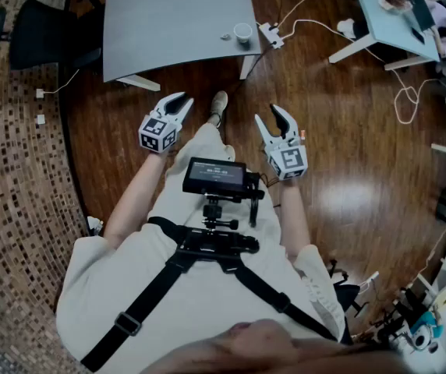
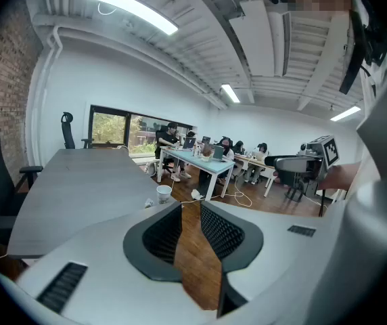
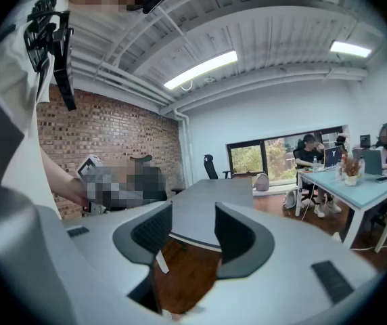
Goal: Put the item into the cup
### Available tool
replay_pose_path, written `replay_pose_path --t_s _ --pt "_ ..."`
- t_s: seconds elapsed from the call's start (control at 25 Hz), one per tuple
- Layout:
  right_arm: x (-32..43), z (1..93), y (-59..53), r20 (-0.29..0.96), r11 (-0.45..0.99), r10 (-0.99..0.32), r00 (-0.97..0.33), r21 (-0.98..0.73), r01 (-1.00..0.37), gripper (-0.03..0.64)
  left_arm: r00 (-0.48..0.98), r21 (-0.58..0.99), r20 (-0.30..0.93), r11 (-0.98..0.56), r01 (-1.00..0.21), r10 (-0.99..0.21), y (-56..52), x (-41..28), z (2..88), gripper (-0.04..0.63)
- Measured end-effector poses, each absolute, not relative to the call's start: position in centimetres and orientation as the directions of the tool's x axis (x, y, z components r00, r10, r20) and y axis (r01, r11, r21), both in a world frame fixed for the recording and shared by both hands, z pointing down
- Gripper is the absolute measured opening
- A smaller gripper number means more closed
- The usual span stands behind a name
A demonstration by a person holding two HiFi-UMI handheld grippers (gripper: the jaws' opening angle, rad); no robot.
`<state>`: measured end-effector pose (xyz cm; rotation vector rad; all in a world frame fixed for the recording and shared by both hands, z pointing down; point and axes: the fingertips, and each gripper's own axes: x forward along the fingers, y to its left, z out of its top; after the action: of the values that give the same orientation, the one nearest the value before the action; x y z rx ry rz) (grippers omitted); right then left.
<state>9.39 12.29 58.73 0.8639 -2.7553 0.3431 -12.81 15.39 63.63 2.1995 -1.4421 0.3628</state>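
Note:
A white paper cup (image 1: 243,33) stands near the front edge of the grey table (image 1: 168,14), with a small crumpled item (image 1: 225,37) lying just left of it. The left gripper view shows the cup (image 2: 164,194) and the item (image 2: 149,203) far ahead. My left gripper (image 1: 178,100) is held open above the wooden floor, well short of the table, with nothing between its jaws. My right gripper (image 1: 274,116) is also open and holds nothing, a little to the right. In the right gripper view only the grey table (image 3: 207,205) shows beyond the jaws.
A black office chair (image 1: 40,33) stands left of the table. A white power strip (image 1: 270,34) with cables lies on the floor by the table's right corner. A light-blue desk (image 1: 387,22) is at the far right; people sit at it (image 2: 214,156).

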Motion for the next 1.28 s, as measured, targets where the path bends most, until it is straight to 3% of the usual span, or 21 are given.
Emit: replay_pose_path --t_s 0.88,1.28 --pt "3.0 59.8 -3.5 0.342 0.741 -0.577 -0.741 -0.162 -0.652 0.210 0.568 0.246 0.562 -0.535 -0.808 -0.601 -2.6 -13.0 69.5 0.092" --pt "3.2 61.3 -10.0 0.376 0.680 -0.630 -0.679 -0.154 -0.717 0.210 0.602 0.221 0.654 -0.645 -0.731 -0.459 -10.8 -12.4 77.6 0.092"
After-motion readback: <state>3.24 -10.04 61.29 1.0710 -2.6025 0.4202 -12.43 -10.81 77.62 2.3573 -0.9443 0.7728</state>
